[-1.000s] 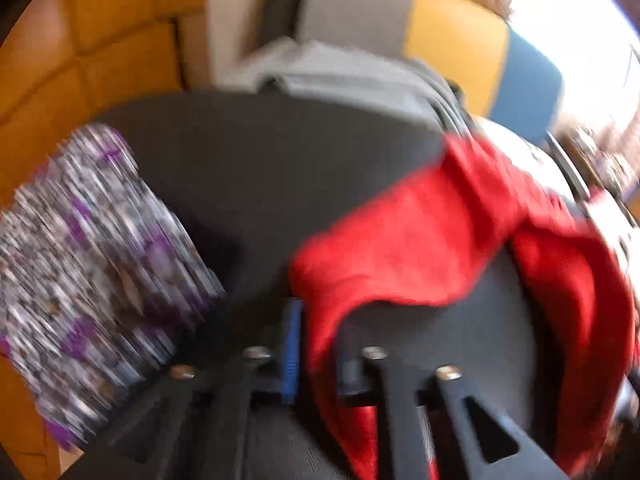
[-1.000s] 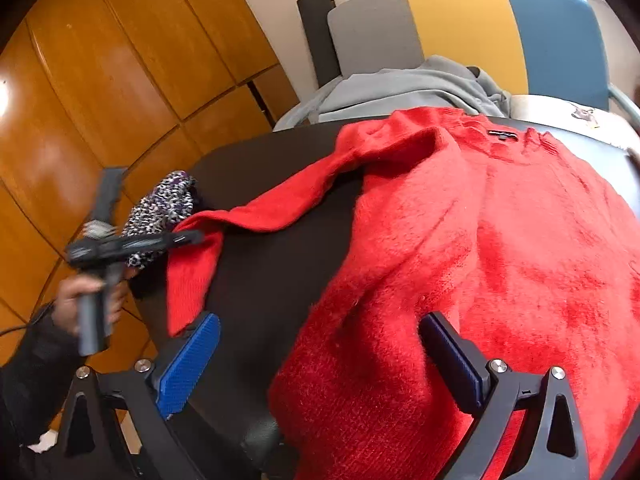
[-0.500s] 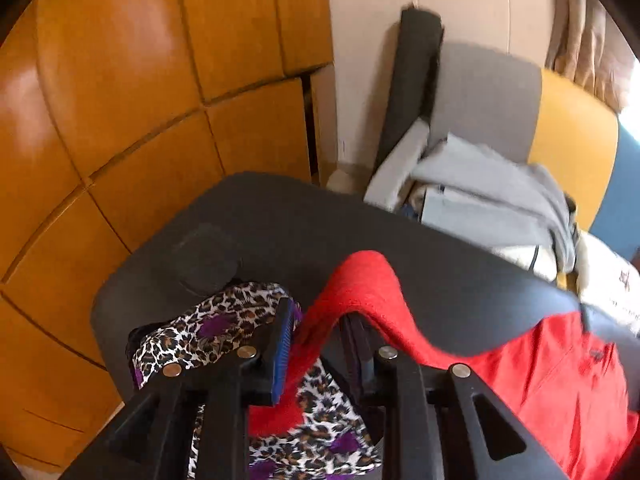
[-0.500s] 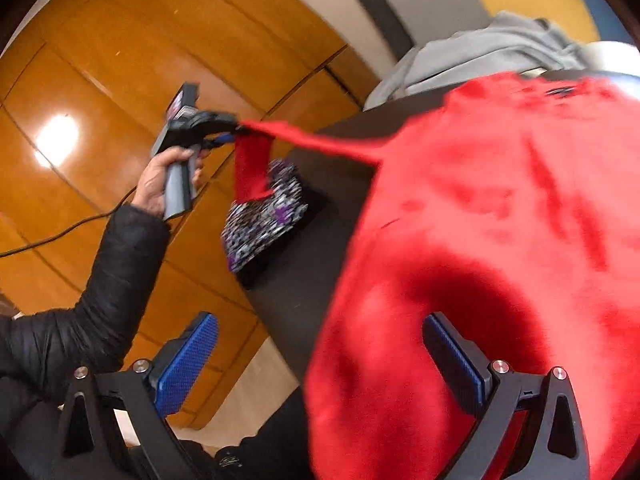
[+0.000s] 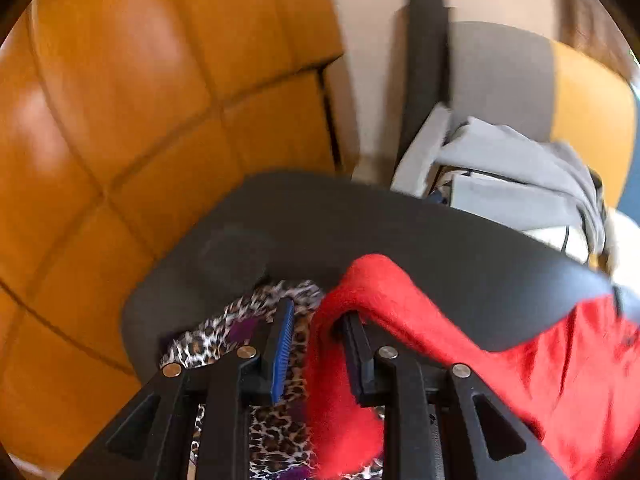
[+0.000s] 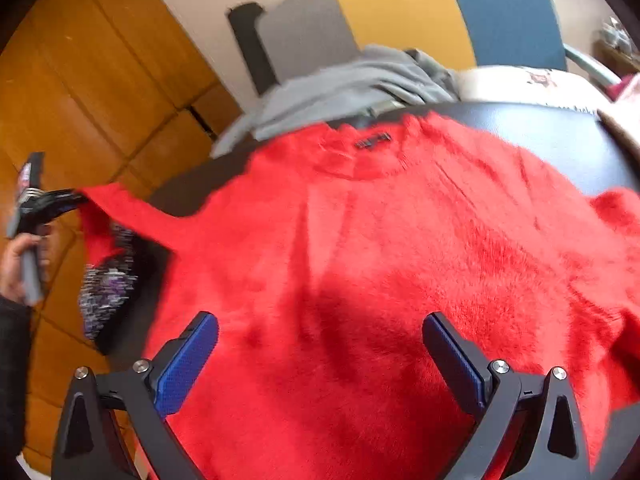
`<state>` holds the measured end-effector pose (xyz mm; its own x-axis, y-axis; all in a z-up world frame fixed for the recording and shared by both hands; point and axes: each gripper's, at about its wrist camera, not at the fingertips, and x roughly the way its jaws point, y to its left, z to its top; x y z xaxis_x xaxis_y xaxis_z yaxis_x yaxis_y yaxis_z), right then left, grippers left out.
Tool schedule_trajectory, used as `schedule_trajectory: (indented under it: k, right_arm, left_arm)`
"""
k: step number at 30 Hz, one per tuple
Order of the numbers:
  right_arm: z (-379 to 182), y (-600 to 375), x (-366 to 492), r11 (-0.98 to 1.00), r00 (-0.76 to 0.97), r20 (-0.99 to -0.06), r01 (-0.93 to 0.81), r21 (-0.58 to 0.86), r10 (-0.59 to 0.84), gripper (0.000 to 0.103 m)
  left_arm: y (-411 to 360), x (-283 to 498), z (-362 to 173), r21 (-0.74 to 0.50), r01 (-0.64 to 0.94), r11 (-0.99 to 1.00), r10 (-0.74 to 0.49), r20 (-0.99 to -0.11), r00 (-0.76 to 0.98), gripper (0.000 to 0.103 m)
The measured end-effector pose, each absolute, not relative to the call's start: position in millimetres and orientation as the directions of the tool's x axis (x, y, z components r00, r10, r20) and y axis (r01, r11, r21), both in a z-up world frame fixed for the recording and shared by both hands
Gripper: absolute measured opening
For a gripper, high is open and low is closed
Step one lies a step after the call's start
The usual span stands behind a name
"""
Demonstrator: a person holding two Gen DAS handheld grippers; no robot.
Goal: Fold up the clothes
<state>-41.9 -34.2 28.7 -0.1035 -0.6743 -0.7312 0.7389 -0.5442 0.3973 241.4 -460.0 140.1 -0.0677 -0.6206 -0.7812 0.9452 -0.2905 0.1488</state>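
A fuzzy red sweater [image 6: 380, 248] lies spread on the dark table [image 6: 560, 136], collar label toward the far edge. Its left sleeve [image 6: 132, 212] is stretched out to the left. In the left wrist view the sleeve [image 5: 372, 280] is draped over the right finger of my left gripper [image 5: 316, 320], and the jaws stand a little apart. The left gripper also shows in the right wrist view [image 6: 76, 200] at the sleeve's end. My right gripper [image 6: 320, 340] is open and empty above the sweater's lower body.
A folded leopard-print garment [image 5: 224, 332] lies at the table's left corner, under the held sleeve. A grey garment [image 6: 352, 80] lies on a grey, yellow and blue sofa [image 6: 400, 8] behind the table. Orange wood panels [image 5: 120, 100] line the left wall.
My left gripper's jaws have parted a little around the sleeve, which now hangs over the right finger. My right gripper has swung back over the sweater's body.
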Motion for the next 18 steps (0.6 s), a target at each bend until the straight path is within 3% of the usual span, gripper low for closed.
schedule_trajectory:
  k: [3, 6, 12, 15, 18]
  right_arm:
    - [20, -42, -36, -0.553, -0.173, -0.745, 0.778, 0.298, -0.644, 0.103]
    - [15, -57, -29, -0.556, -0.22, -0.776, 0.808, 0.196, -0.592, 0.103]
    - [7, -76, -29, -0.574, -0.298, -0.813, 0.817, 0.054, -0.501, 0.103]
    - [4, -75, -37, -0.609, -0.333, -0.815, 0.793, 0.031, -0.474, 0.103]
    - [3, -75, -44, -0.634, -0.352, -0.816, 0.773, 0.024, -0.459, 0.103]
  left_arm:
    - [-486, 267, 136, 0.125, 0.956, -0.265, -0.545, -0.837, -0.041, 0.028]
    - [-492, 287, 137, 0.123, 0.966, -0.227, -0.544, -0.839, -0.021, 0.029]
    - [-481, 258, 130, 0.404, 0.84, -0.361, -0.576, -0.805, 0.14, 0.03]
    - [-452, 244, 161, 0.394, 0.8, -0.453, -0.643, -0.766, 0.013, 0.03]
    - [-463, 236, 173, 0.493, 0.784, -0.377, -0.711, -0.697, 0.096, 0.033]
